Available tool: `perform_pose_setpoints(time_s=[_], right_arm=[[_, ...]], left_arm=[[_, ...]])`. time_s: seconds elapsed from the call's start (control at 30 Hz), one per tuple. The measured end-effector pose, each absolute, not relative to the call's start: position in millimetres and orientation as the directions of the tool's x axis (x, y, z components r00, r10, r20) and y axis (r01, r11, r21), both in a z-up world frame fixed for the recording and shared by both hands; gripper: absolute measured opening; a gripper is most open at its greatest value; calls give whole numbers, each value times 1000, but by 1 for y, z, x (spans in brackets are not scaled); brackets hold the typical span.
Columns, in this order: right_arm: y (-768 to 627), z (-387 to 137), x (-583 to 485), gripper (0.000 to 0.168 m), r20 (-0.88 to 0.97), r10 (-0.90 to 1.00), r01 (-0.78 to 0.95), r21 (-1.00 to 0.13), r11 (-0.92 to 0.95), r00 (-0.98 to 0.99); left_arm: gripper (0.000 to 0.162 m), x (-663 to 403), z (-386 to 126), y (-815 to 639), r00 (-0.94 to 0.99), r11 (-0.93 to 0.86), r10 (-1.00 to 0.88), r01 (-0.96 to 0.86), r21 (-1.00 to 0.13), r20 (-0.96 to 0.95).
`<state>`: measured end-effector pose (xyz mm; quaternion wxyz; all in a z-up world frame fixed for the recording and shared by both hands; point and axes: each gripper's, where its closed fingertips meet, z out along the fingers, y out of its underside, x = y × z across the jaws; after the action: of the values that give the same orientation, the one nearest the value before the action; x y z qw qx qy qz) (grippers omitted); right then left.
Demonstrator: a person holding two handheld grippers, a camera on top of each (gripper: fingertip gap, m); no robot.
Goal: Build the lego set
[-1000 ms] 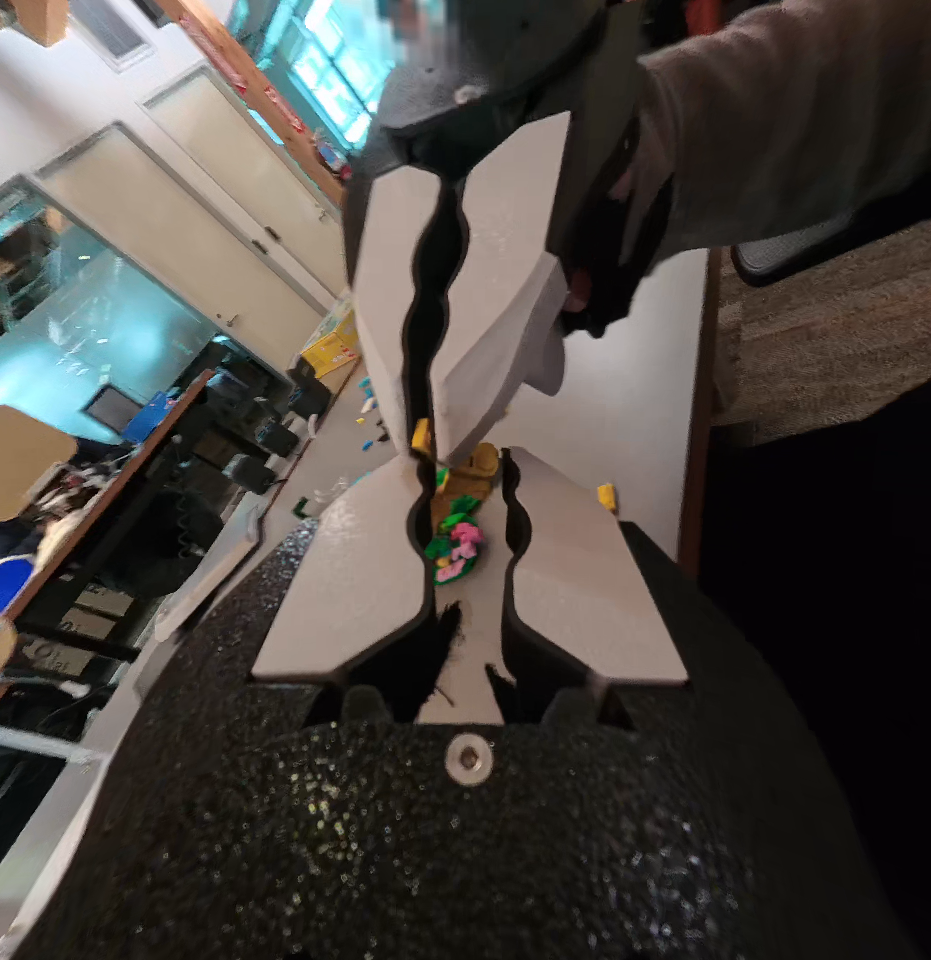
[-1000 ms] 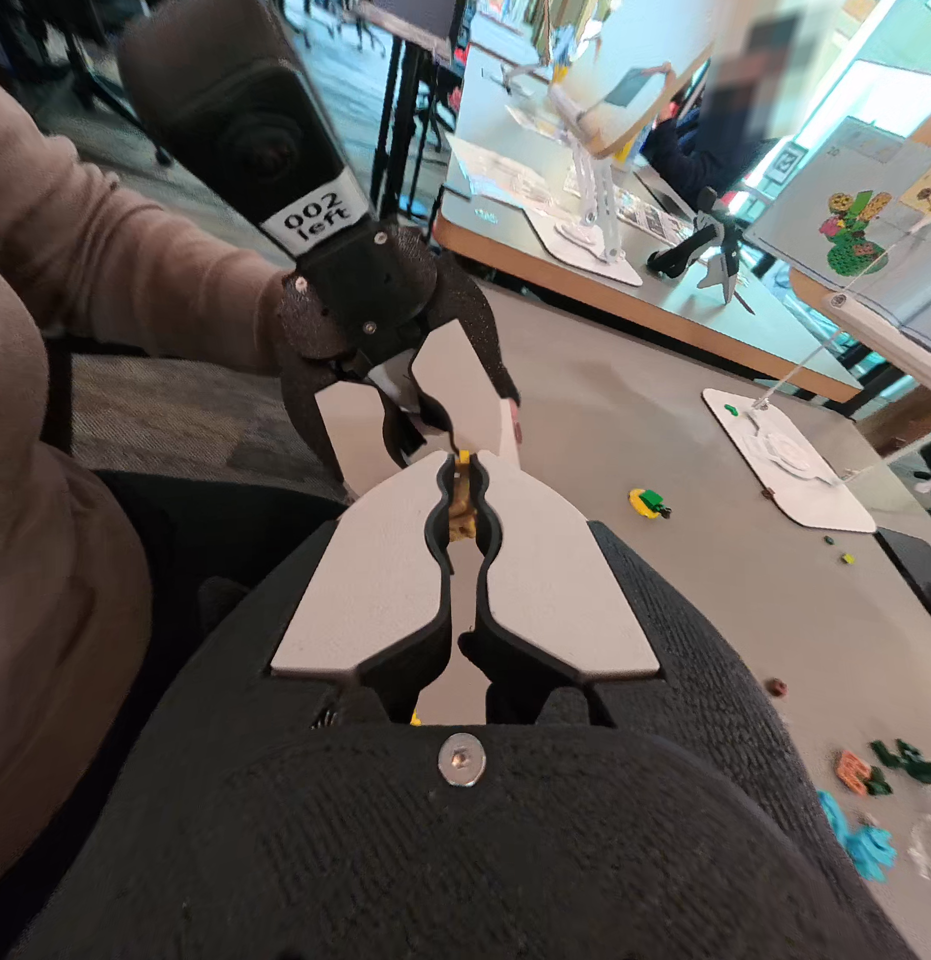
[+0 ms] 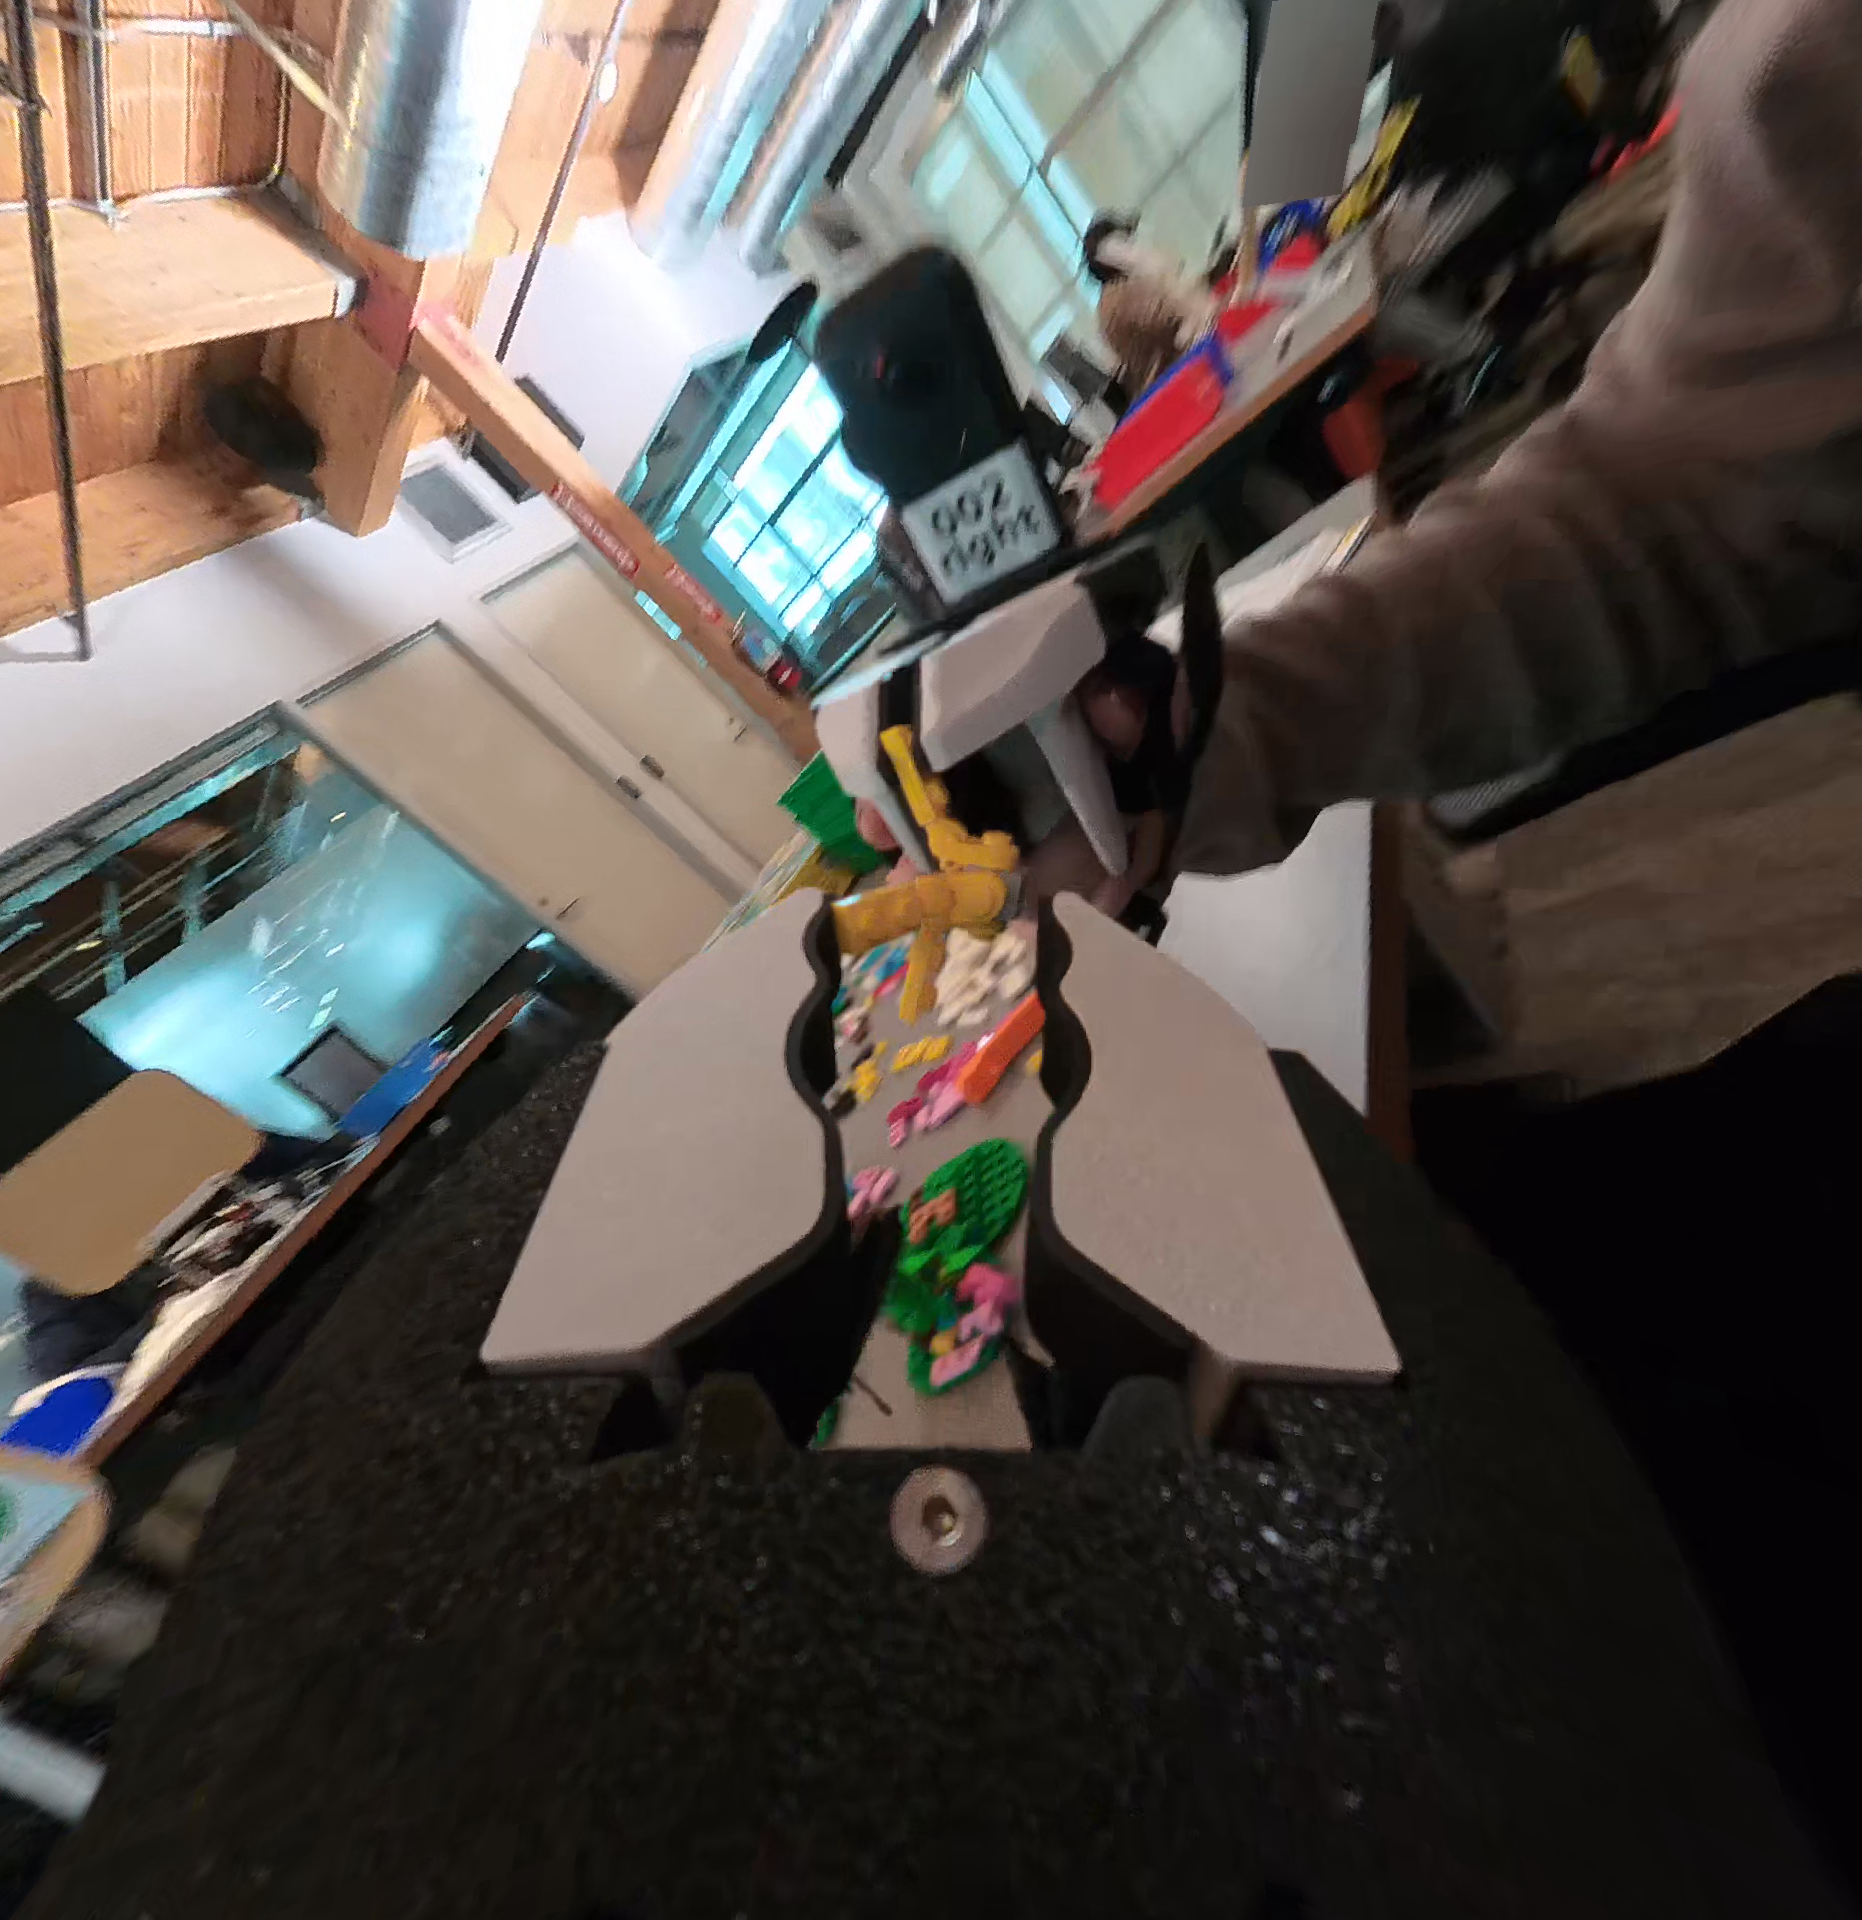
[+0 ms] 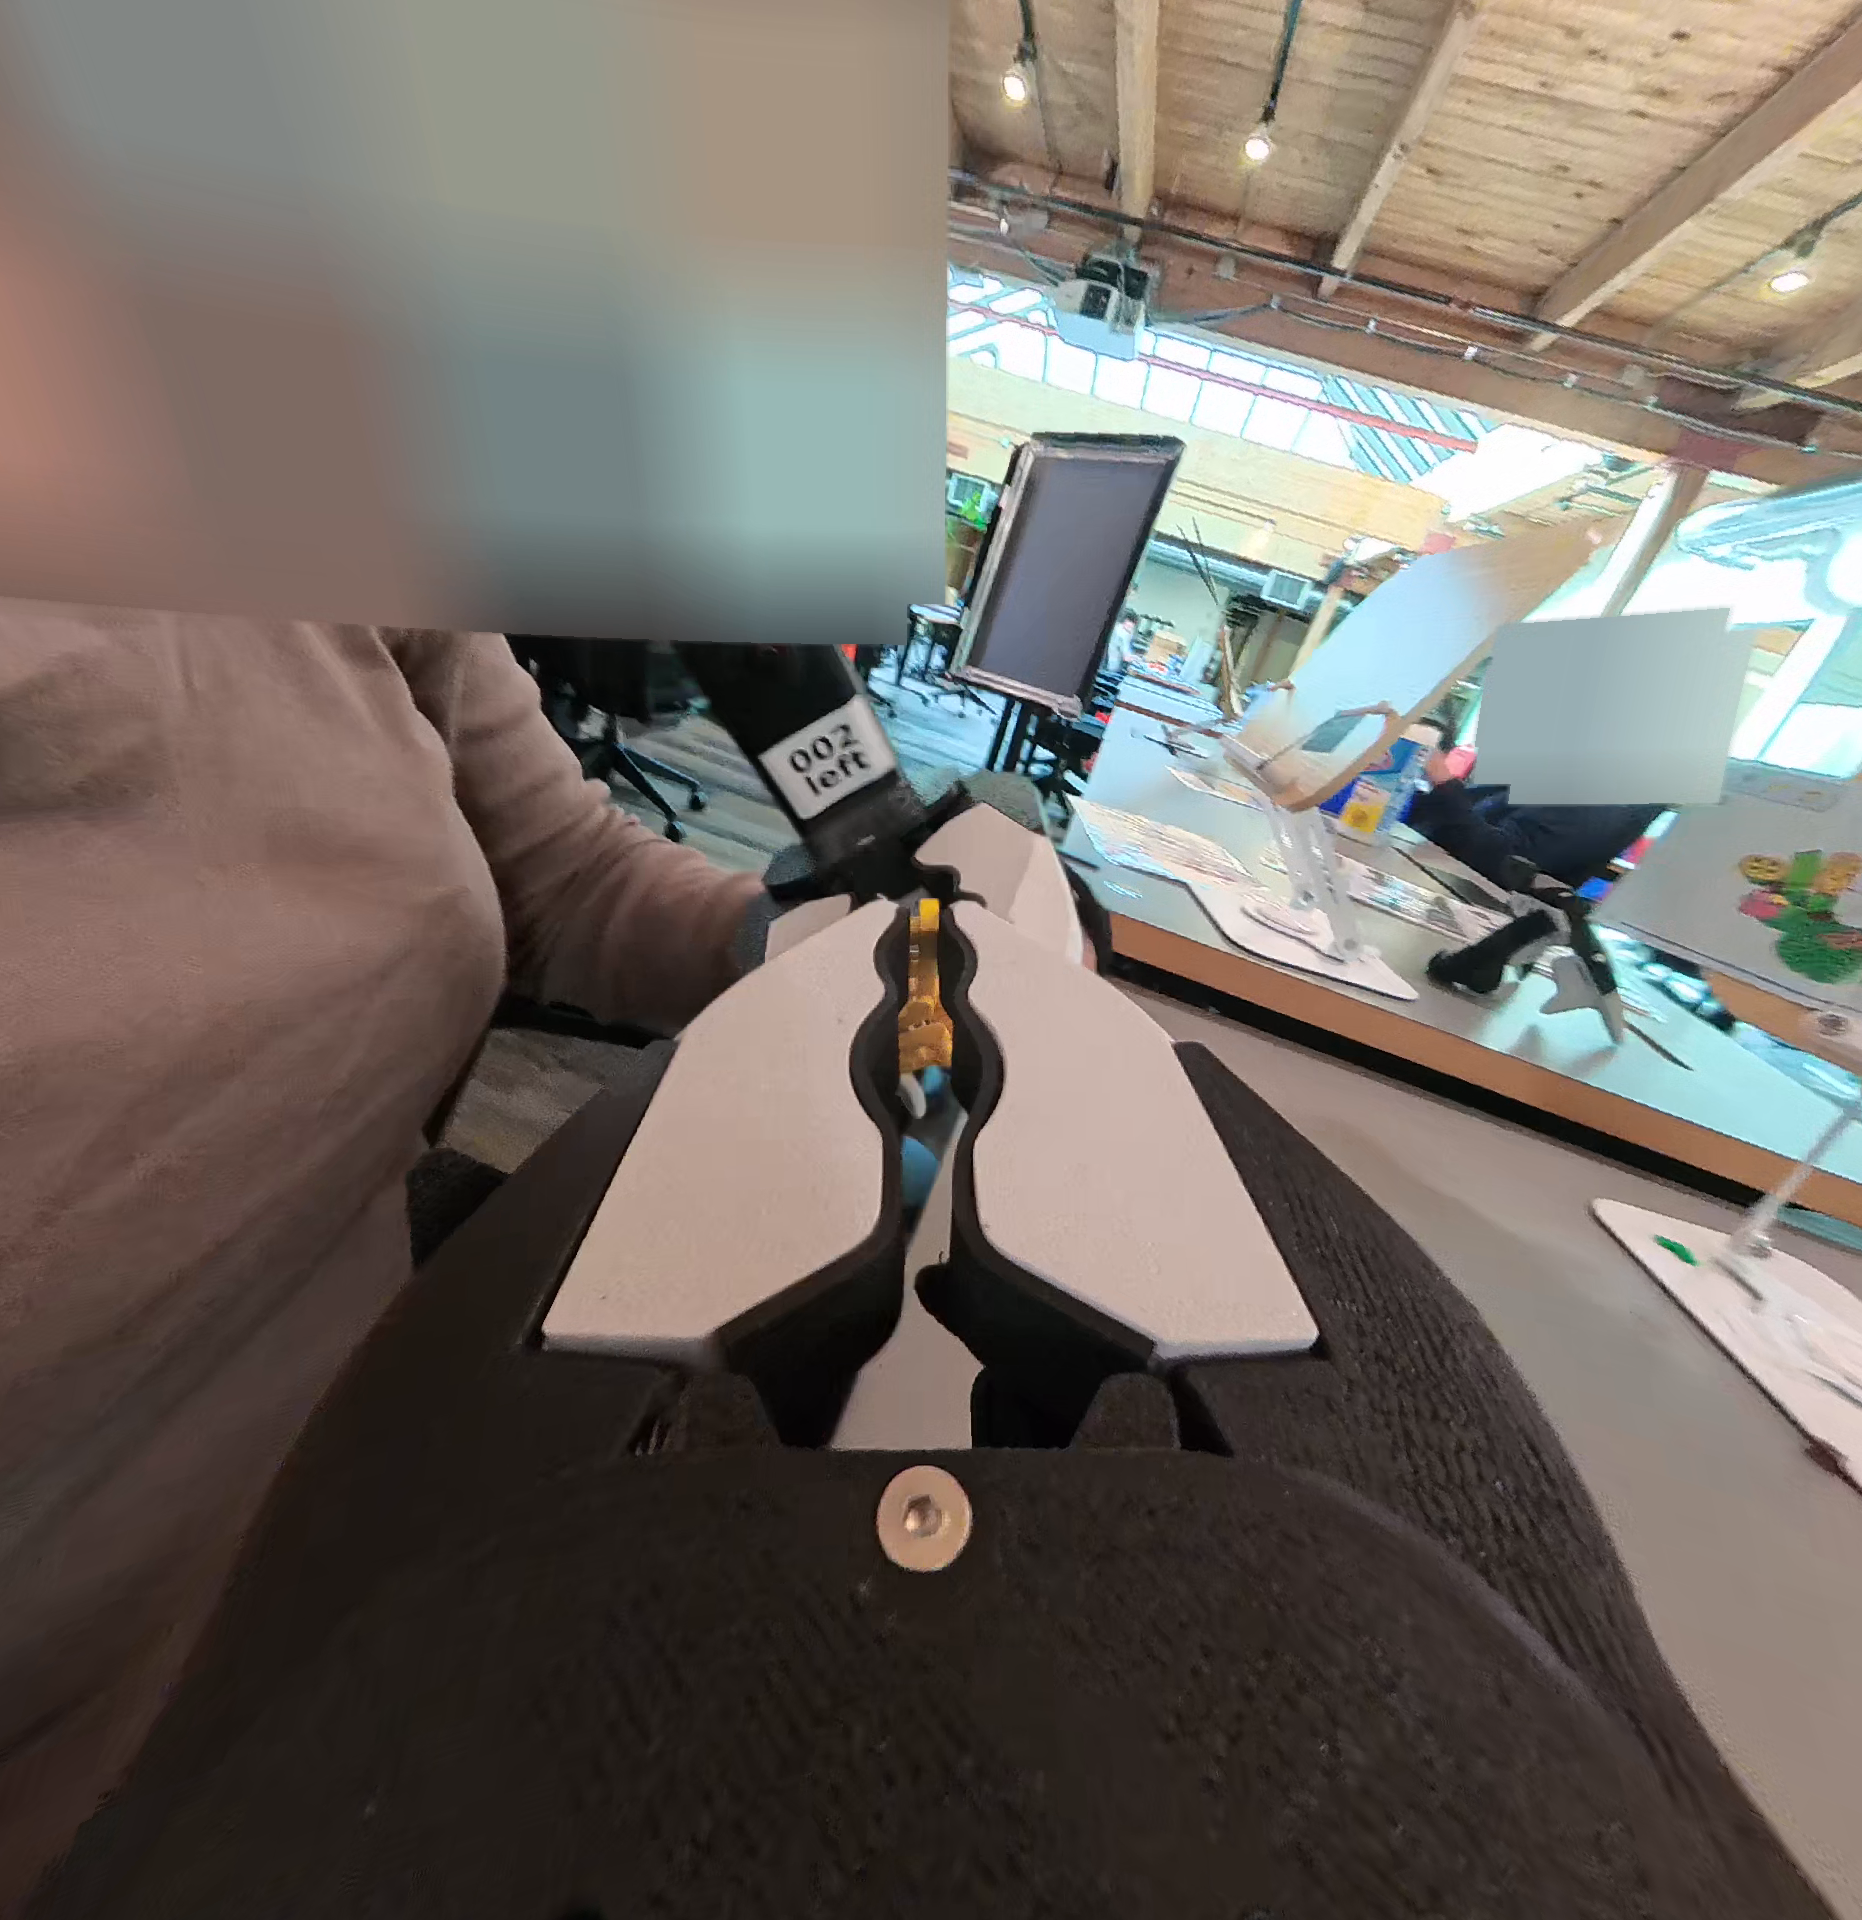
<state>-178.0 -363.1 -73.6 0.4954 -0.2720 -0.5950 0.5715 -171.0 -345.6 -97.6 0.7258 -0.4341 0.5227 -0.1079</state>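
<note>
— Two grippers, lifted off the worktop (image 4: 1529,1247) and tip to tip. What is between them?

— One yellow lego assembly (image 3: 932,883). The right gripper (image 4: 932,925) has its jaws nearly together, clamped on the piece; the right wrist view shows yellow (image 4: 922,997) squeezed in the narrow slot between its fingers.

— And the left gripper (image 3: 932,914)?

— Its jaws stand apart with a clear gap. The yellow piece sits right at its fingertips, but I cannot tell whether they touch it. It looks loose, not pinched.

— How does the right one appear from the left wrist view?

— It comes in from above and to the right (image 3: 968,727), tilted, a yellow bar running up between its fingers. A hand in a beige sleeve (image 3: 1581,571) holds it.

— Where is the rest of the set?

— Down on the grey worktop, seen through the left jaws' gap: a round green plate (image 3: 974,1184) carrying small pink and orange bits, a green cluster with pink flowers (image 3: 953,1320) nearer the camera, an orange bar (image 3: 1000,1049), and scattered pink, yellow and white pieces (image 3: 937,1049) beyond. All of it is blurred.

— Anything else on that worktop?

— A white flat base (image 4: 1789,1340) holding a thin stand, off to the right side.
</note>
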Motion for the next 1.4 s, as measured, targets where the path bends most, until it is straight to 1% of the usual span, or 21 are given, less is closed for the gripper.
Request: perform_pose_setpoints(time_s=[0.07, 0.13, 0.3, 0.43, 0.5, 0.6, 0.63, 0.67, 0.77, 0.87, 0.9, 1.0, 1.13, 1.27, 1.3, 1.33, 1.4], right_arm=[[-366, -69, -175, 2, 230, 887, -271, -954, 125, -401], [-369, -64, -173, 2, 179, 879, -297, -954, 44, -443], [-371, -60, -172, 2, 134, 869, -323, -946, -31, -476], [-372, -58, -173, 2, 151, 877, -338, -941, -14, -456], [-372, -57, -172, 2, 153, 877, -340, -940, -12, -455], [-374, -56, -172, 1, 159, 871, -342, -940, -11, -464], [-376, -56, -171, 1, 154, 865, -343, -939, -22, -477], [-377, -55, -170, 1, 148, 860, -346, -938, -35, -488], [-379, -56, -171, 1, 149, 857, -346, -938, -36, -494], [-382, -55, -171, 2, 151, 853, -352, -935, -41, -500], [-383, -54, -170, 2, 151, 852, -354, -934, -42, -501], [-383, -54, -171, 2, 153, 854, -356, -934, -40, -497], [-381, -53, -170, 3, 148, 860, -363, -931, -45, -488], [-382, -53, -171, 3, 146, 859, -363, -931, -50, -491], [-382, -52, -171, 3, 144, 861, -364, -930, -50, -488], [-380, -52, -171, 3, 140, 865, -364, -930, -53, -481], [-378, -52, -171, 2, 131, 867, -361, -931, -59, -481]], left_arm=[[34, -170, -90, -355, 421, 592, -674, -183, -785, -607], [31, -171, -86, -360, 412, 578, -711, -119, -807, -570], [32, -169, -83, -363, 410, 581, -714, -103, -807, -567], [35, -169, -82, -363, 418, 593, -694, -128, -795, -586], [40, -168, -83, -365, 400, 589, -708, -121, -799, -582], [58, -162, -89, -369, 348, 539, -768, -103, -836, -538], [59, -161, -89, -369, 344, 528, -780, -88, -845, -523], [57, -161, -87, -370, 347, 526, -785, -62, -848, -512], [42, -160, -82, -374, 359, 528, -794, 8, -849, -490], [27, -159, -82, -372, 386, 545, -772, -5, -838, -505], [24, -159, -80, -372, 396, 553, -764, -4, -833, -509], [24, -160, -80, -373, 399, 563, -757, -4, -826, -518], [32, -163, -73, -371, 449, 584, -729, 13, -812, -517], [28, -164, -72, -375, 437, 608, -718, 14, -794, -542], [26, -164, -72, -375, 437, 614, -713, 13, -789, -548], [20, -163, -73, -376, 431, 619, -710, 7, -785, -556], [19, -162, -74, -375, 436, 624, -703, 0, -781, -562]])
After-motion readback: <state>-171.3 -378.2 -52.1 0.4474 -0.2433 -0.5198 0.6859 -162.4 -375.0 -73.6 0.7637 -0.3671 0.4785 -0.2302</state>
